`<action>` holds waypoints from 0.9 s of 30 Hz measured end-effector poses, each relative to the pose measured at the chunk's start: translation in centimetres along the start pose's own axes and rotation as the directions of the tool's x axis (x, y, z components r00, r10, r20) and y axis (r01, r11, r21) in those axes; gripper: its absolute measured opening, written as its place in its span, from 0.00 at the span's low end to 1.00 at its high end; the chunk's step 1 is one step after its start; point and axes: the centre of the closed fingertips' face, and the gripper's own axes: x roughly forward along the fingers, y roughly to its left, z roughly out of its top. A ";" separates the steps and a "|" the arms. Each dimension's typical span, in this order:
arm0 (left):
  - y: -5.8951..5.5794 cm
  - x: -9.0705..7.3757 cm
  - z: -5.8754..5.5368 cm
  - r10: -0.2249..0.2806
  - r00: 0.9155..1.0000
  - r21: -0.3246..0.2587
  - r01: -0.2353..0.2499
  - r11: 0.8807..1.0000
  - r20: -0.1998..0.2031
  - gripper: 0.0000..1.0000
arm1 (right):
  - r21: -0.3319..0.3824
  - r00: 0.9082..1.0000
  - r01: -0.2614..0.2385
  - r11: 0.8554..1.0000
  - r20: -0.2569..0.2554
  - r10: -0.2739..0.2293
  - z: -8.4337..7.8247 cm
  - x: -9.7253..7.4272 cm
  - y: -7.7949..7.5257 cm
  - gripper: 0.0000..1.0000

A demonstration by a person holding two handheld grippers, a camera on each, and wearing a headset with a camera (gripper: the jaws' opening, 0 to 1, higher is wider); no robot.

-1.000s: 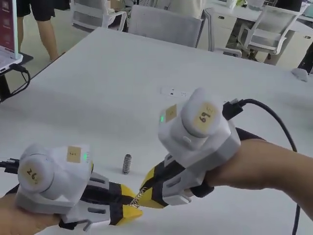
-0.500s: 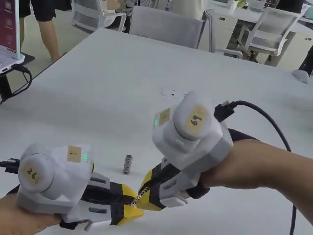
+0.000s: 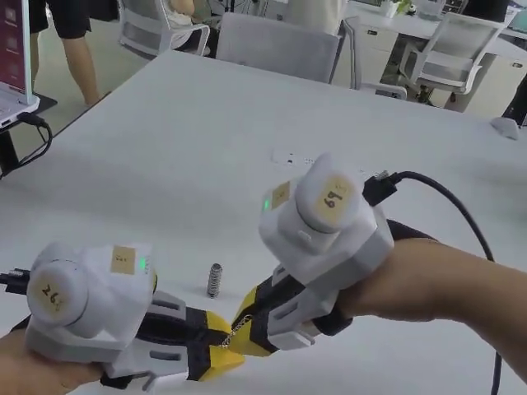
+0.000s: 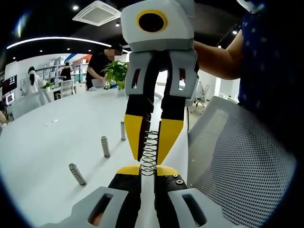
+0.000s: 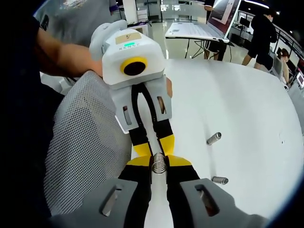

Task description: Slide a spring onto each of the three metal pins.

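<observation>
Item: thin coiled steel spring (image 4: 149, 147), held above the near edge of the white table (image 3: 206, 132) and bridging both grippers.
Left gripper (image 4: 148, 168): jaws pinched on one end.
Right gripper (image 5: 159, 162): jaws pinched on the other end.
Hazard: a misaligned push would likely buckle the coil, and a loosened grip could let it spring away.

Head view. The right gripper (image 3: 243, 327) has shifted slightly toward 9 o'clock since a second ago, its round cap (image 3: 332, 197) and cable plug (image 3: 377, 186) moving with it. Its yellow tips now lie closer to those of the left gripper (image 3: 224, 344). A shorter stretch of the spring (image 4: 149, 145) shows between the two pairs of tips than before.
</observation>
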 end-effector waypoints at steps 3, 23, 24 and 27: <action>0.0 0.1 -0.1 -0.002 1.000 0.003 0.002 1.000 -0.006 0.01 | 0.001 1.000 0.001 1.000 -0.002 -0.001 0.0 0.1 0.0 0.08; 0.2 0.3 0.4 0.008 1.000 0.013 -0.008 1.000 0.014 0.03 | -0.037 0.999 0.042 0.998 0.029 -0.041 -0.2 -0.5 -0.2 0.08; 0.2 0.3 0.4 0.009 1.000 0.012 -0.009 1.000 0.015 0.03 | -0.040 0.999 0.044 0.998 0.033 -0.043 -0.2 -0.5 -0.2 0.08; 0.3 0.2 0.5 0.014 1.000 0.009 -0.015 1.000 0.019 0.03 | -0.047 0.998 0.049 0.998 0.048 -0.047 -0.1 -0.7 -0.2 0.08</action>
